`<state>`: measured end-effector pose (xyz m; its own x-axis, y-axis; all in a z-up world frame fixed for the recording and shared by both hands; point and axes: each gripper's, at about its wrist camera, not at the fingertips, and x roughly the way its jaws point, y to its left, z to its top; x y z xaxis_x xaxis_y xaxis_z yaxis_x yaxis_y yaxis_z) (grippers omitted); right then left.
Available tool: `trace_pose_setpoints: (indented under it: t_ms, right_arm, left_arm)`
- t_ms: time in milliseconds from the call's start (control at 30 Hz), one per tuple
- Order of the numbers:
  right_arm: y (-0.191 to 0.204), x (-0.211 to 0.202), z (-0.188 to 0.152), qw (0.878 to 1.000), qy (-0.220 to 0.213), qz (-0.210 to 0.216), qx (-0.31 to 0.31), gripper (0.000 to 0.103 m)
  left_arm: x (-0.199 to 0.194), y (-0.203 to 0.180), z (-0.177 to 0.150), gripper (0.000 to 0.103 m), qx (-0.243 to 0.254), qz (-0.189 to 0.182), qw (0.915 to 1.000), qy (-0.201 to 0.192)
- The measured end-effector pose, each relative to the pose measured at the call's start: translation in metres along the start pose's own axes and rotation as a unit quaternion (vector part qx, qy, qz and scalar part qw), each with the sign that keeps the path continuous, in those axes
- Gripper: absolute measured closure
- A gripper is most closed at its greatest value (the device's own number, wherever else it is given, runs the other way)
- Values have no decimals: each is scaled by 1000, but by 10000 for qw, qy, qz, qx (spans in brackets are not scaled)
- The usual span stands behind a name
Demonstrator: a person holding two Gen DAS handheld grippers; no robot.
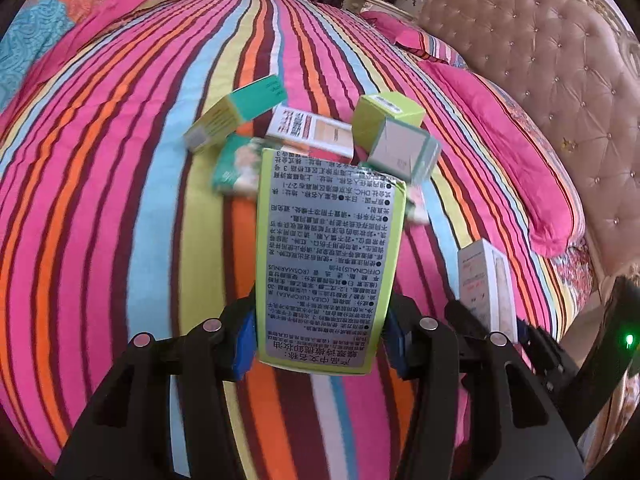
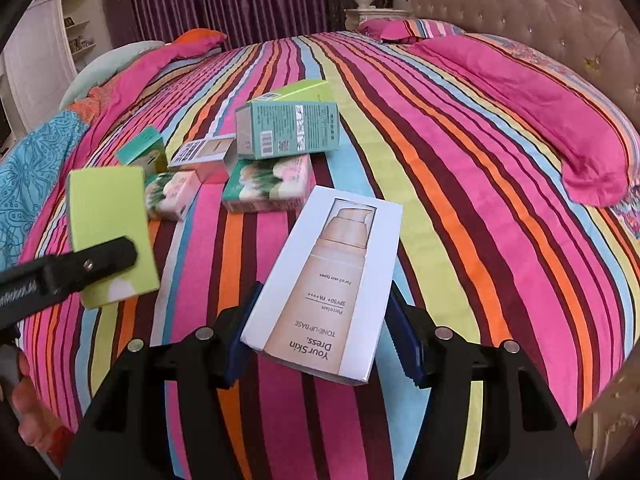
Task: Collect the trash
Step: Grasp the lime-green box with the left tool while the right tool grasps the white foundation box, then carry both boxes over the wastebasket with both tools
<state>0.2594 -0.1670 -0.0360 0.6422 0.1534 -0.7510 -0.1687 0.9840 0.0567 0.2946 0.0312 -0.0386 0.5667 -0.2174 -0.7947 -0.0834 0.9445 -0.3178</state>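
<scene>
I see my left hand-held gripper (image 1: 320,340) clamped on a lime-green box (image 1: 328,264) and my right hand-held gripper (image 2: 324,340) clamped on a white foundation box (image 2: 328,280), both held above the bed (image 2: 460,184). The bed's striped cover of pink, orange, blue and maroon carries a loose pile of small cartons (image 2: 256,152) near its middle. A tufted headboard (image 2: 520,8) and purple curtains (image 2: 224,0) stand behind.

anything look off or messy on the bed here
Yes: a heap of empty cosmetic boxes is strewn mid-bed on the striped bedspread, tipped and overlapping at odd angles. Two are already lifted: the left claw grips a lime-green box, the right claw a white foundation box. Nothing looks spilled.
</scene>
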Motion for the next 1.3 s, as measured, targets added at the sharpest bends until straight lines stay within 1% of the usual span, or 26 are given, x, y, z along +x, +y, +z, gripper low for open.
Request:
trace_pose_setpoints:
  t_ms: [167,267,533,633,767,900,1033,1100,1200,1300]
  right_arm:
    - [-2,-15,-19,9999,82,140,20,46]
    - [-2,-24,-29,9994,165,284,43,46]
    - [8,-66,-48,9985,39,531,-129,46]
    - [6,-79,-59,9978,87,653,-51,46]
    - [4,-96,-79,9977,127,660,-61,46]
    - [5,-107,-98,9970,254,721,-71,46]
    - [7,-113,-120,9961,404,780,-16,46]
    - [8,-113,-133,9953,545,806,-9,46]
    - [11,-105,-155,9914,926,919,44,46]
    - [13,-90,-175,9851,1384,1007,152,46]
  left_arm:
    - [-23,8,-31,53,63,83,9999,14]
    - [-38,12,-49,53,74,102,9999,-50]
    - [-82,13,-96,53,282,34,9995,-148]
    - [-95,14,-117,53,356,43,9993,-132]
    - [-112,17,-150,53,460,113,9988,-94]
    - [-118,20,-181,53,482,103,9988,68]
    - [-112,28,-212,53,253,-9,9989,403]
    - [-108,28,-224,53,286,-1,9982,528]
    - [-98,26,-243,53,357,7,9965,757]
    - [-82,22,-259,53,426,4,9927,1125]
